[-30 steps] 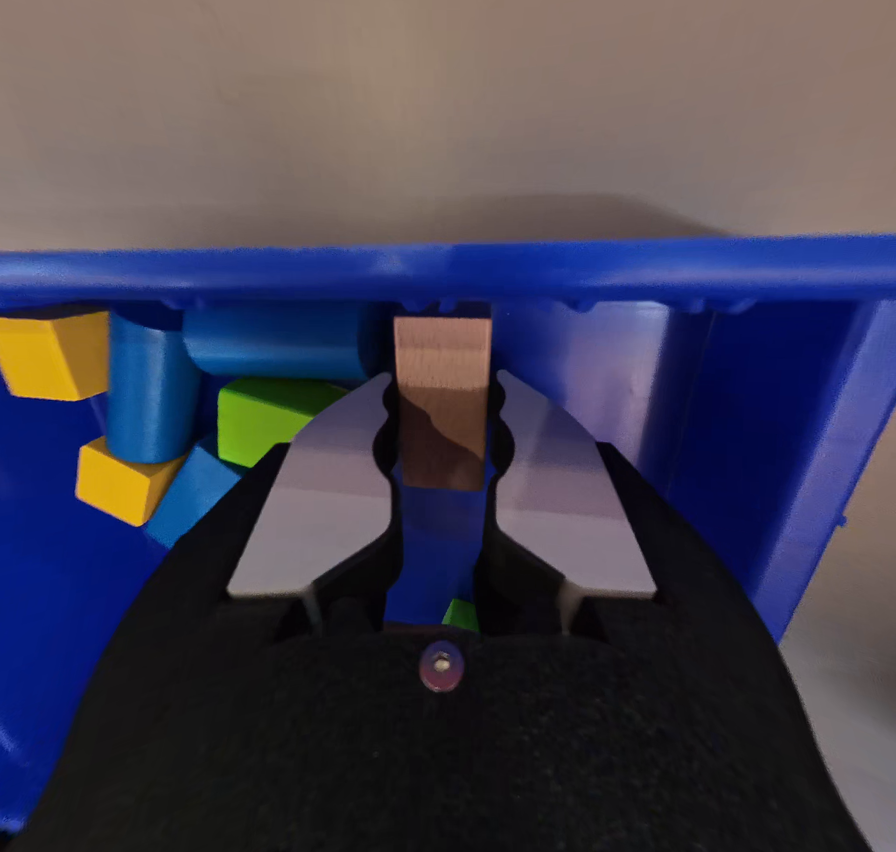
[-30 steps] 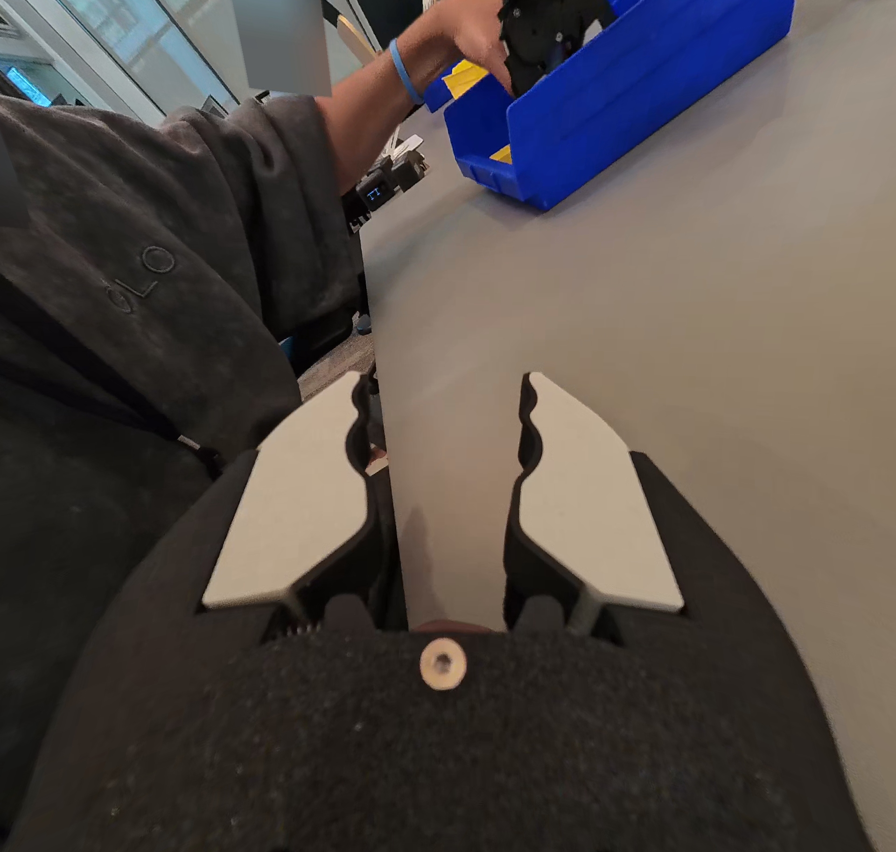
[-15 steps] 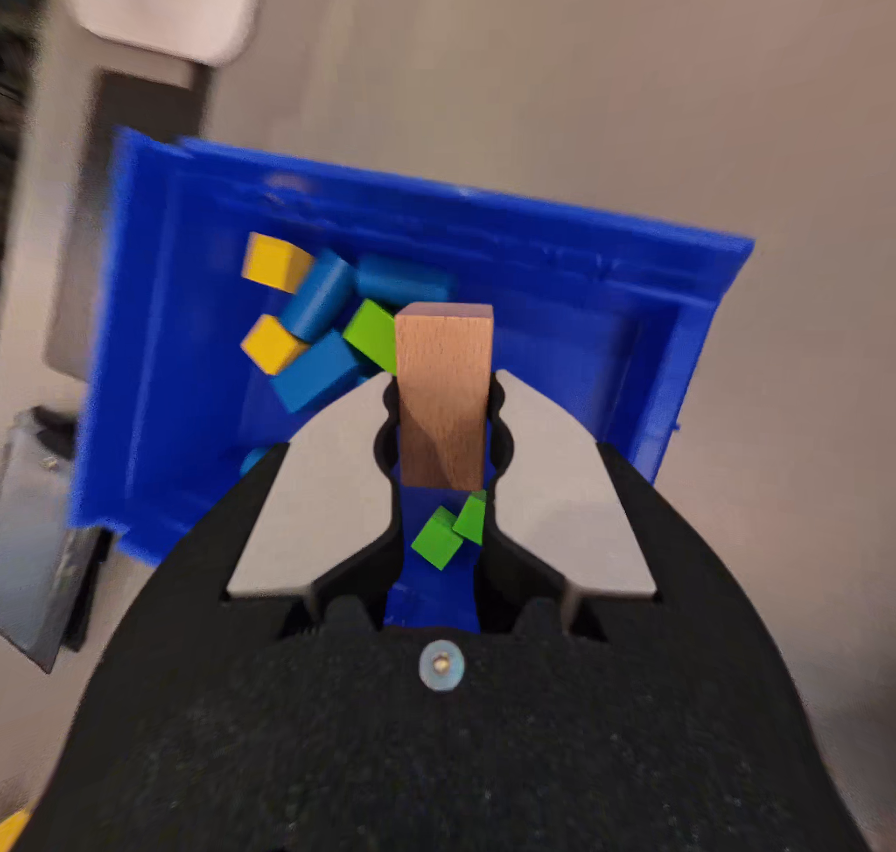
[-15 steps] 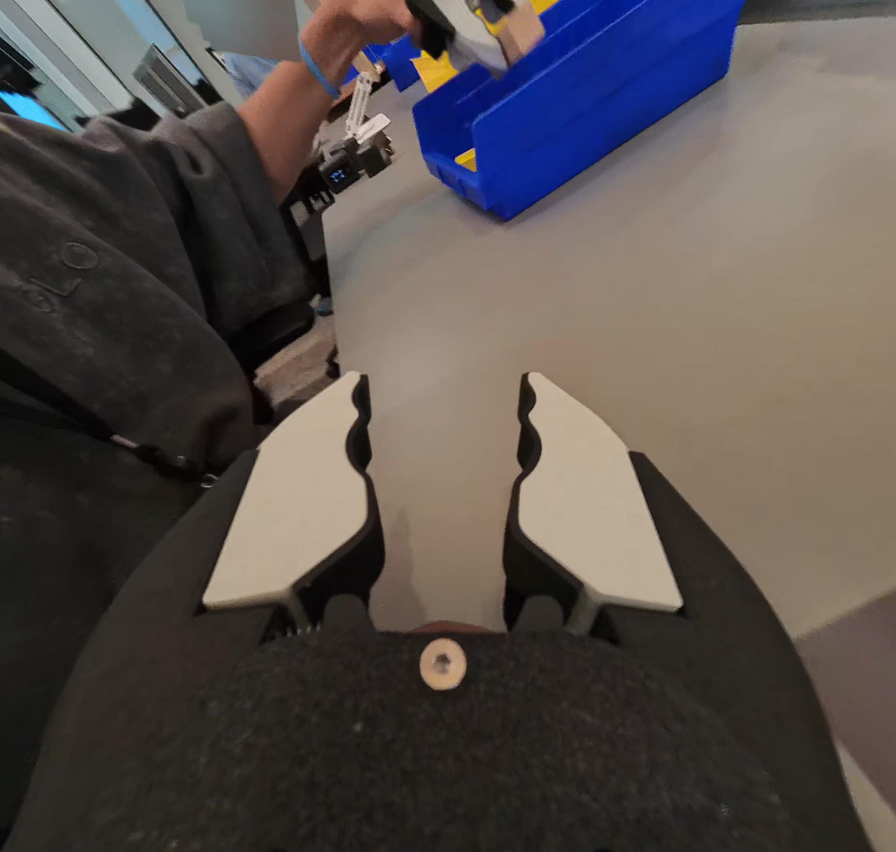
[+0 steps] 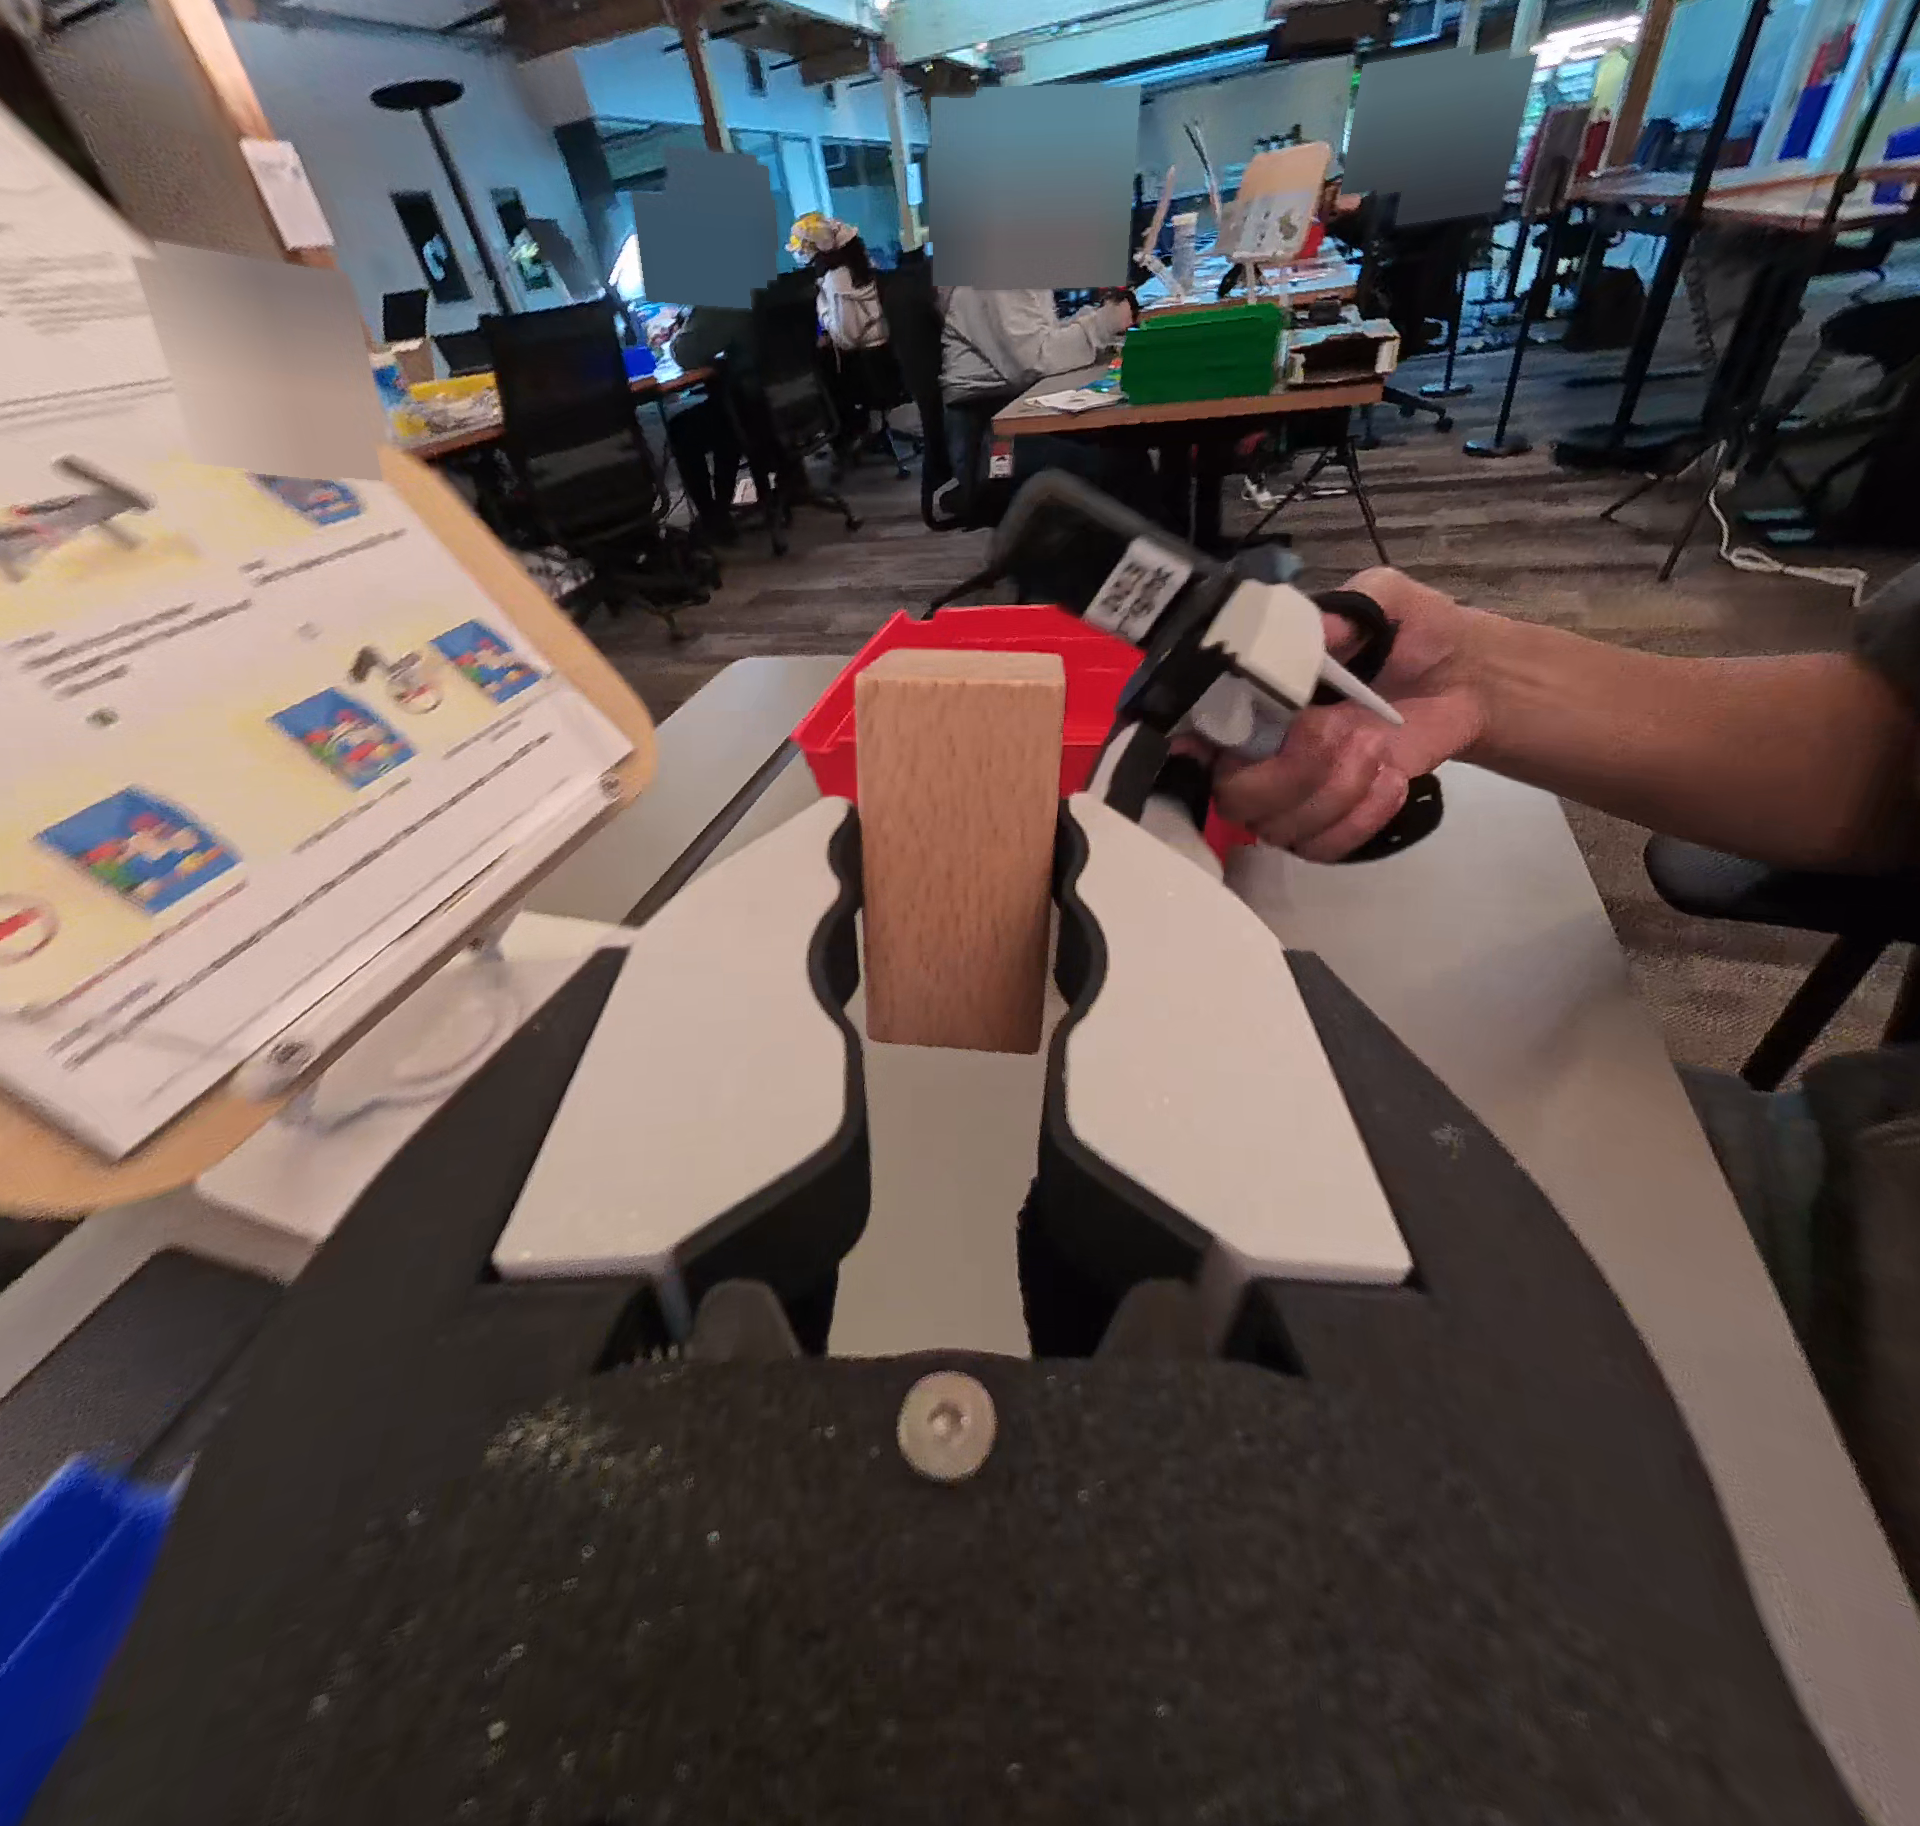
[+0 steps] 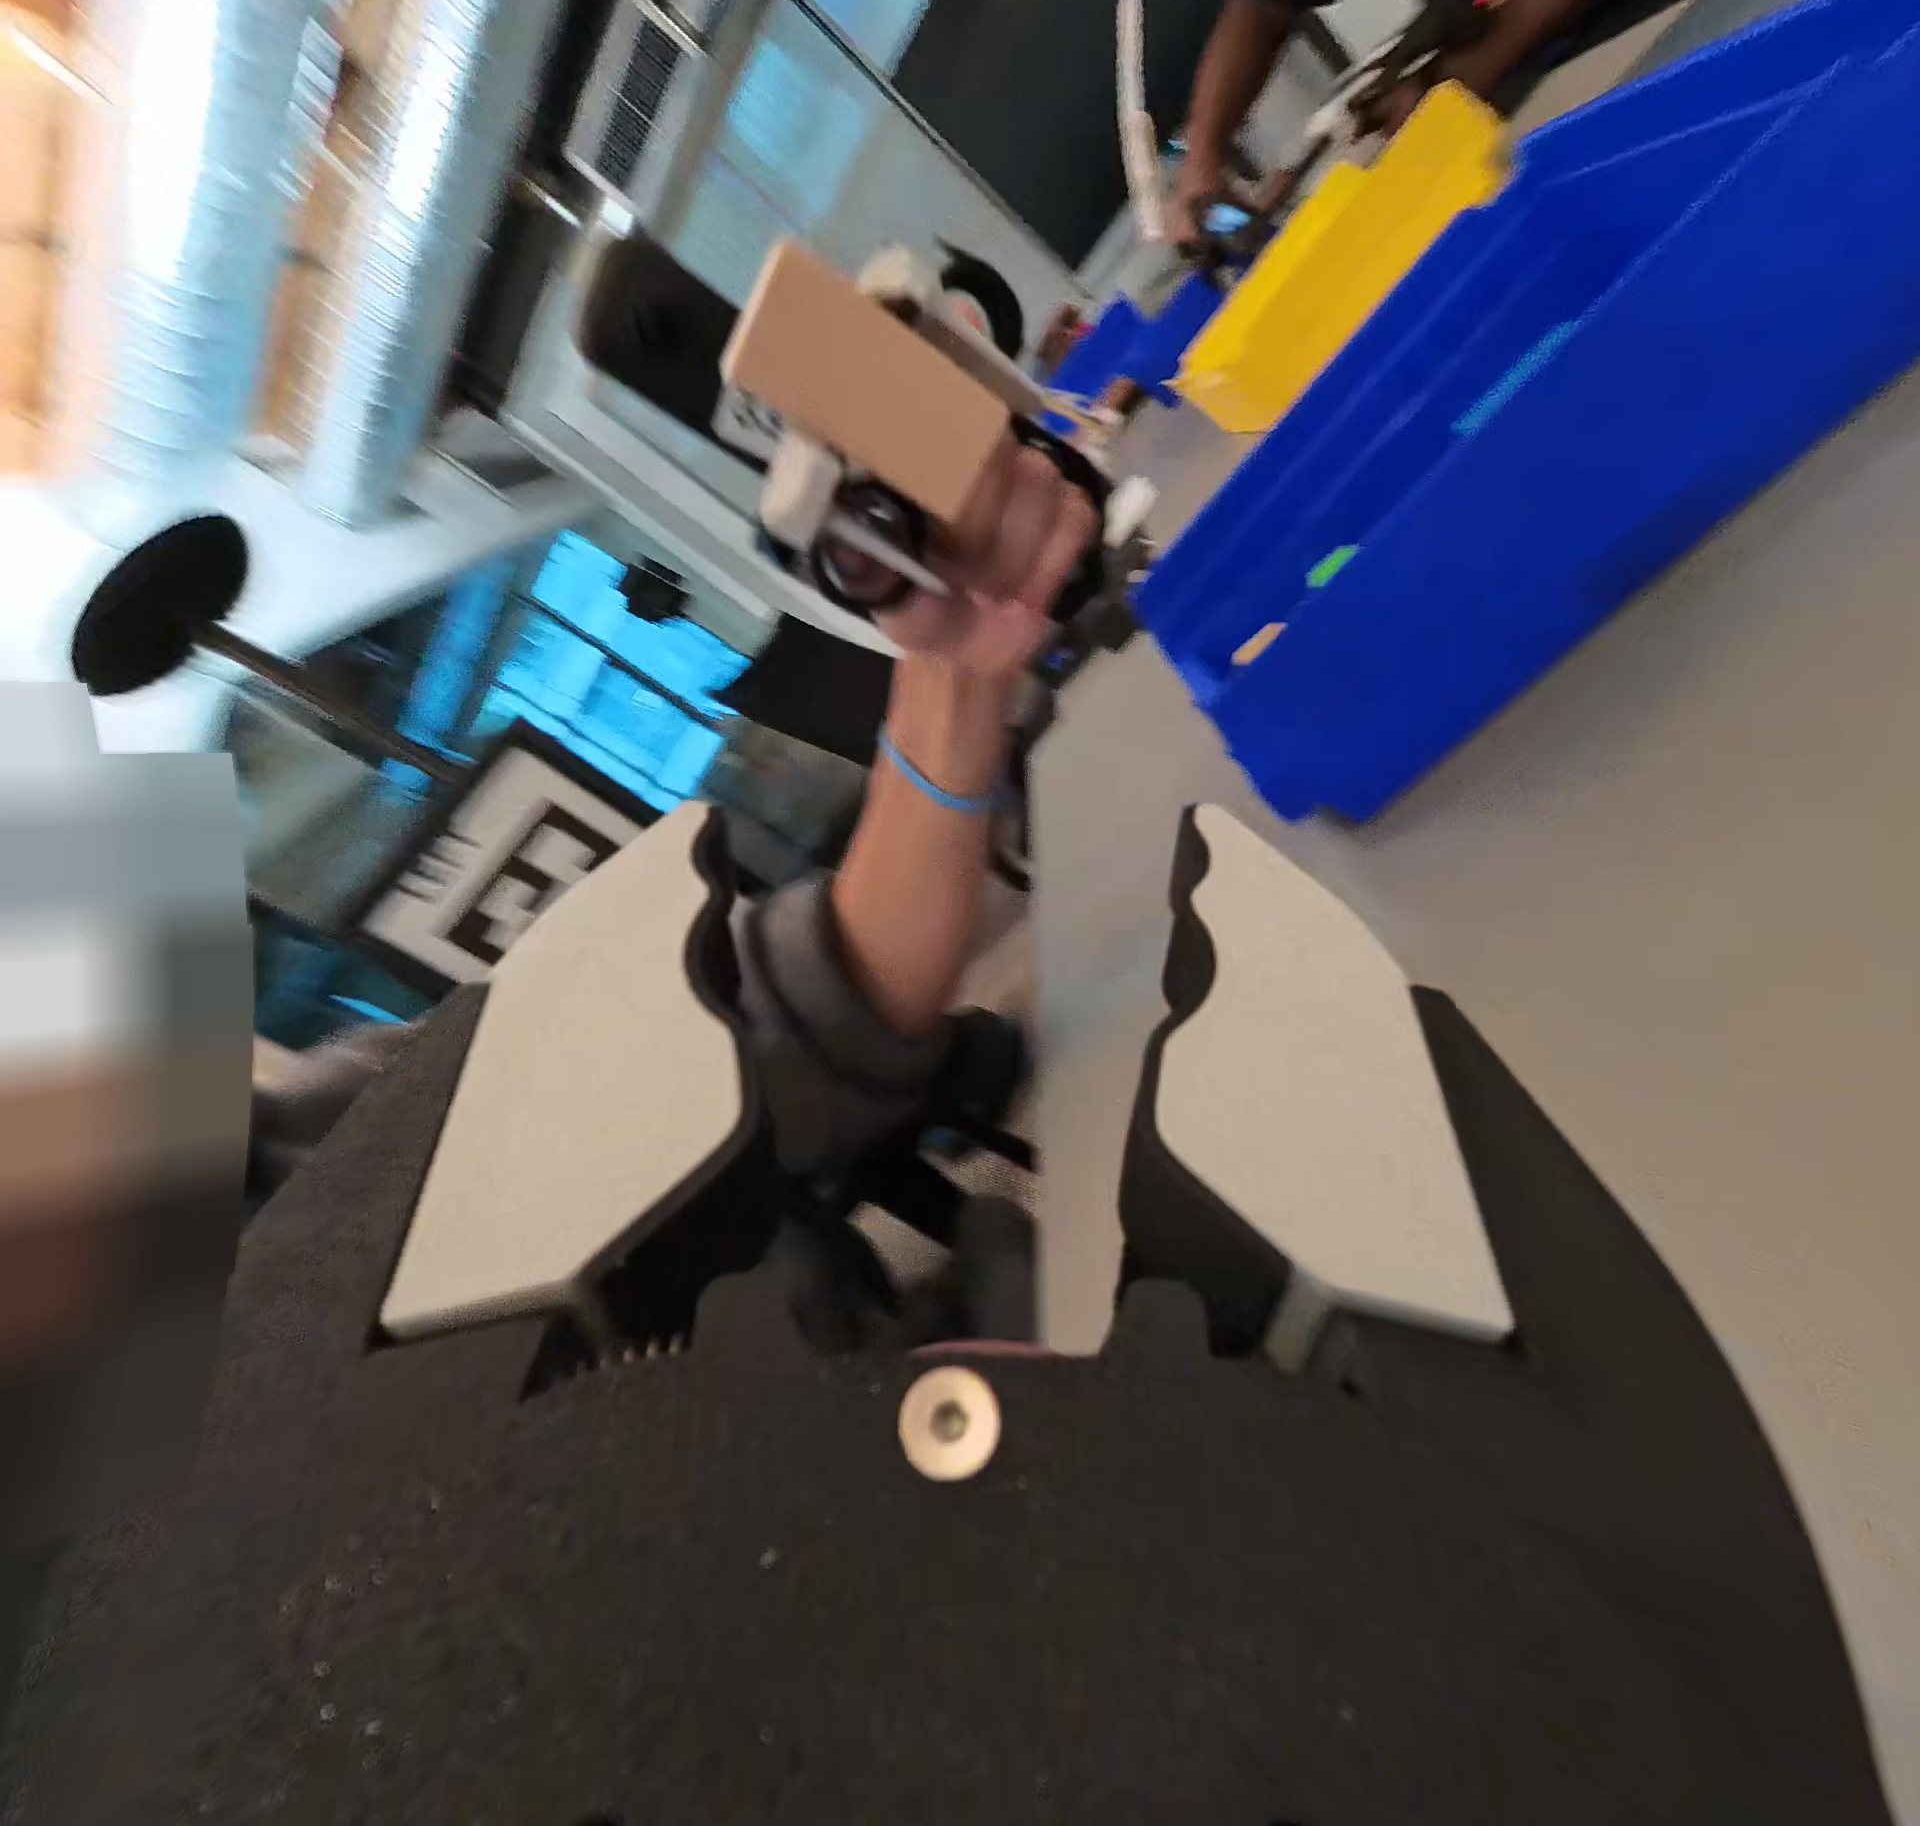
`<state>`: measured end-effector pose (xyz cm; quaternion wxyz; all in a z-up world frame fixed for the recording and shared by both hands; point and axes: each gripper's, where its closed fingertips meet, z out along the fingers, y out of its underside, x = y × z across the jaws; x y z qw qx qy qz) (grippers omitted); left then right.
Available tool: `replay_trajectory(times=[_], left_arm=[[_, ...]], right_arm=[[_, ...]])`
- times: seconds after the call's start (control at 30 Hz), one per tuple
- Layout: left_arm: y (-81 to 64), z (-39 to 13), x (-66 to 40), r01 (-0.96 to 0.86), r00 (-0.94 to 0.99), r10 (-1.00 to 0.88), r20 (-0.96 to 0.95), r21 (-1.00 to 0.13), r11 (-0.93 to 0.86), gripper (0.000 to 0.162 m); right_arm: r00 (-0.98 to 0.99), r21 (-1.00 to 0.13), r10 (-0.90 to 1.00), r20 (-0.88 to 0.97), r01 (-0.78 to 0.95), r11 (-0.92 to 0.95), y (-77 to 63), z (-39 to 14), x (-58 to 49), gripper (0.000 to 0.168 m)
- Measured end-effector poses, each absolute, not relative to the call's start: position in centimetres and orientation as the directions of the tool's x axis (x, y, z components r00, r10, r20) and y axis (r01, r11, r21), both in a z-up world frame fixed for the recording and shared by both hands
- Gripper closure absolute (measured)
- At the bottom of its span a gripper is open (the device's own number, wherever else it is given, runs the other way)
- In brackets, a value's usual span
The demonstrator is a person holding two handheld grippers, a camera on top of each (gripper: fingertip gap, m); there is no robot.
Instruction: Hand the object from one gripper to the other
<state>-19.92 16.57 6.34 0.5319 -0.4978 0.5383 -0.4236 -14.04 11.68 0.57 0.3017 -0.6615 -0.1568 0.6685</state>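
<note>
The left claw (image 5: 956,903) is clamped on a plain, pale wooden block (image 5: 956,841) standing upright above the grey worktop (image 5: 1455,955), while the right claw (image 6: 951,903) gapes wide and empty nearby, beside a blurred illustrated instruction sheet (image 5: 239,696) I can't read.

red plastic bin (image 5: 997,638) at far edge of grey table (image 5: 1455,966) | tilted wooden board with printed sheets (image 5: 260,737) at left edge | blue plastic bins (image 6: 1558,446), yellow bin (image 6: 1340,259) beside
</note>
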Motion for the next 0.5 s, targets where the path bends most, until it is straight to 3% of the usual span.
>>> replay_trajectory(times=[0.13, 0.43, 0.5], left_arm=[[14.5, 3.2, -15.5, -0.151, 0.0, -0.969, -0.247, -0.958, 0.244, 0.128], [12.3, 0.2, -10.6, -0.164, -0.104, -0.968, -0.227, -0.956, 0.242, 0.128], [12.1, -0.4, -10.1, -0.179, -0.111, -0.967, -0.229, -0.953, 0.246, 0.128]], right_arm=[[-0.226, -0.403, 0.458, -0.86, -0.25, -0.88, 11.3, 1.3, -14.6, 0.073], [-0.348, -0.28, 0.388, -0.854, -0.321, -0.905, 12.2, 0.5, -13.0, 0.075], [-0.355, -0.27, 0.376, -0.856, -0.313, -0.91, 12.0, 0.4, -12.9, 0.082]])
